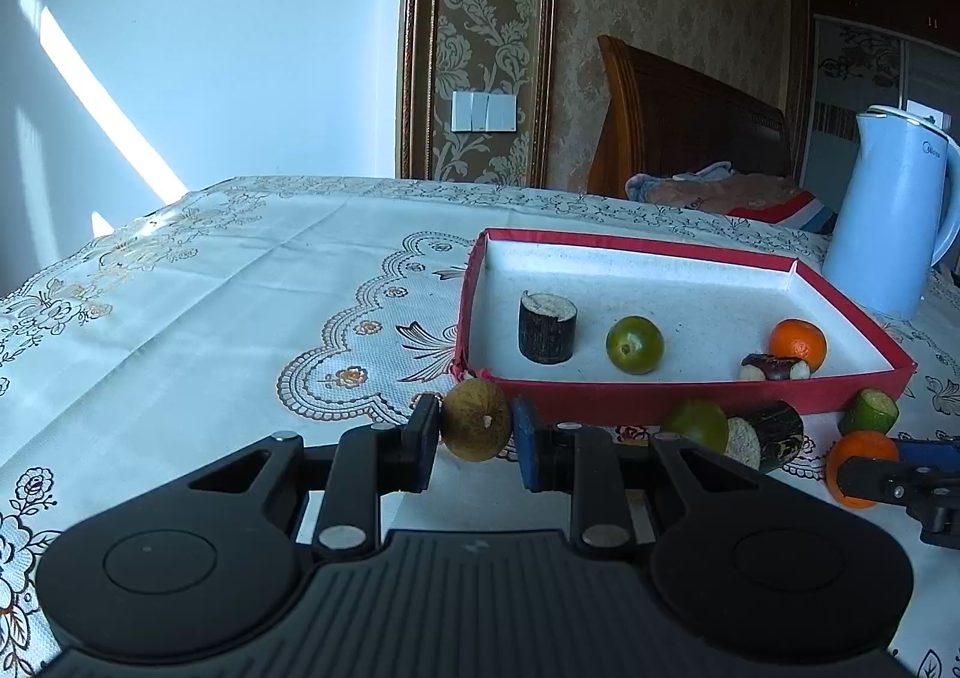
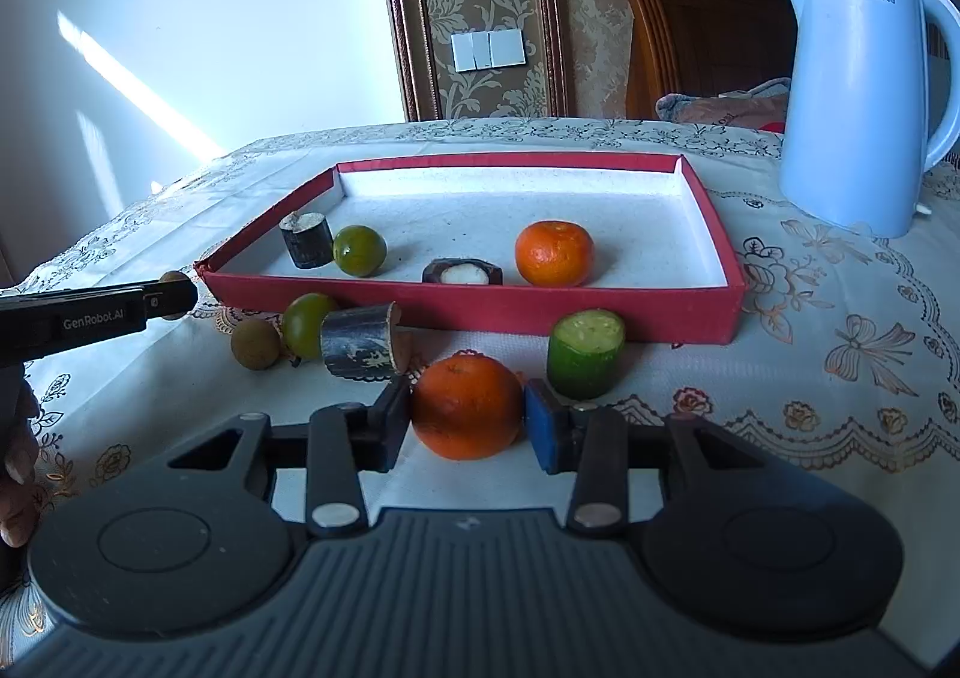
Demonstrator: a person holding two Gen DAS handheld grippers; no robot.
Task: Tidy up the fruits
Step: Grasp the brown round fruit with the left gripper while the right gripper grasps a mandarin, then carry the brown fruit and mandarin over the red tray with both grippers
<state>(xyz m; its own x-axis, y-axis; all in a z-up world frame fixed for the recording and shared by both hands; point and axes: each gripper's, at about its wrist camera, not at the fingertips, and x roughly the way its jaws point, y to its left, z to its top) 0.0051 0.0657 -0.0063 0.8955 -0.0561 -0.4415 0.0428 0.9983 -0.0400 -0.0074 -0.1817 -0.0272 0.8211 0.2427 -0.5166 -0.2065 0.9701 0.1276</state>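
Lace tablecloth (image 1: 240, 270), red tray (image 1: 678, 396) mid-table. Left gripper (image 1: 476, 429) pinching a brown fruit (image 1: 477, 420) just off tray's near-left corner; right gripper (image 2: 467, 415) clamps an orange (image 2: 467, 405) at tray's near wall. Tray lies straight ahead of both; left nearer.

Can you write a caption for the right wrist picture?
Right gripper squeezes an orange beside the red tray.
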